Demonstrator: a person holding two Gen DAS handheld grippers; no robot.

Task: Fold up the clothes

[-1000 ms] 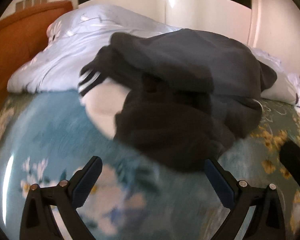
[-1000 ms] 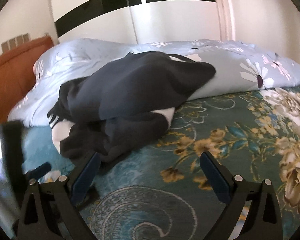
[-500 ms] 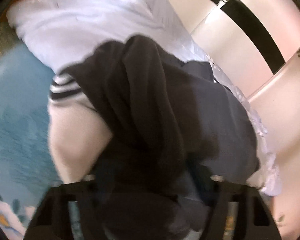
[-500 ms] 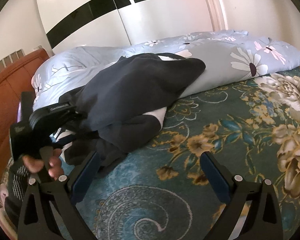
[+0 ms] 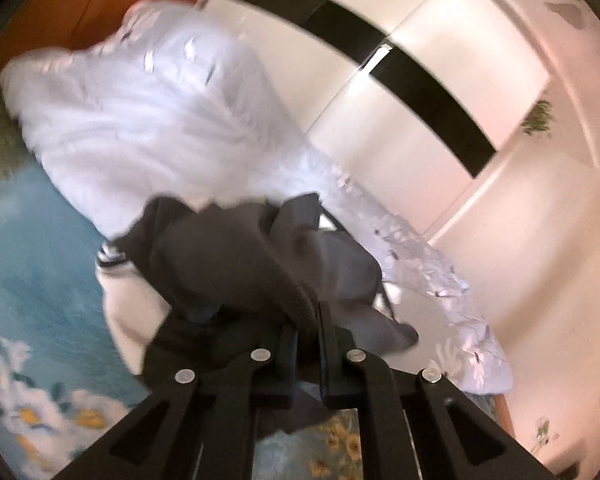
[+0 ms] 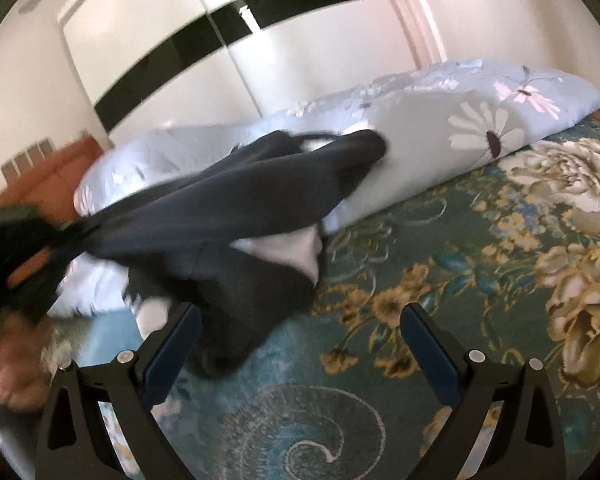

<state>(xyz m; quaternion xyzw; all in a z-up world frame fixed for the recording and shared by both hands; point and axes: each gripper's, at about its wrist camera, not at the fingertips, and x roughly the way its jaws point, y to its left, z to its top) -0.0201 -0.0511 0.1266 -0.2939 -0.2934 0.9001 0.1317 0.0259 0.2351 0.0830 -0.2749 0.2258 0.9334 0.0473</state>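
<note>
1. Dark, heavy knit bunches between the jaws of the left gripper [image 5: 306,344], pressed together on a thick fold of the garment [image 5: 260,264].
2. The garment, charcoal with white panels and a striped cuff, stretches from that pinch across the floral bedspread [image 6: 440,280] and up onto the pale blue duvet [image 6: 440,128]; its far end rests there.
3. The right gripper [image 6: 300,344] hovers low over the bedspread, jaws spread and holding nothing, near the garment's sagging lower end.
4. My judgement: the step in hand is drawing the heap out to spread it. Pull evenly and low, so the cloth slides without dragging the duvet.
5. Next, the right gripper should take a hem or shoulder edge, not the middle.
</note>
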